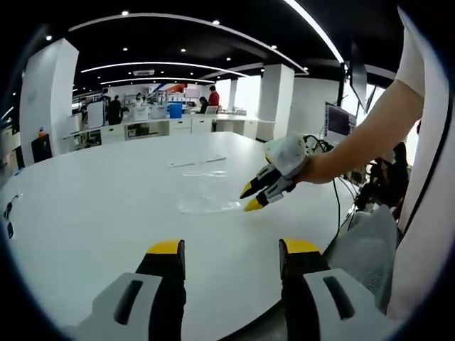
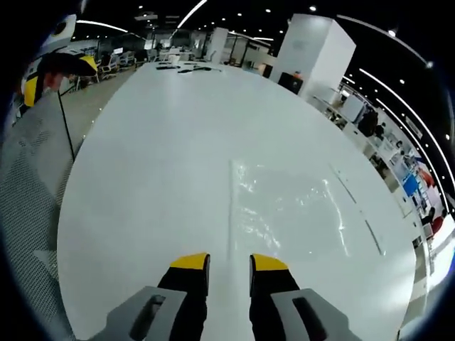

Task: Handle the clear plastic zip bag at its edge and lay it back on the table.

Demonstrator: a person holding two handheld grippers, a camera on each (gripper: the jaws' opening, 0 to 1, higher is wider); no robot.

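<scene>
**Zip bag flat on the table, both grippers empty**

The clear plastic zip bag (image 2: 291,206) lies flat on the white table (image 2: 156,142), well in from its edges. The right gripper (image 2: 229,264) hovers just short of the bag's near edge, jaws slightly apart. The left gripper (image 1: 231,249) hangs back near the table's edge, jaws wide apart.

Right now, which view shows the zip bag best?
The right gripper view: the zip bag lies flat on the white table just ahead of the right tongs, with its edges and creases plain. In the left gripper view it is a faint, distant patch beside the right tongs.
</scene>
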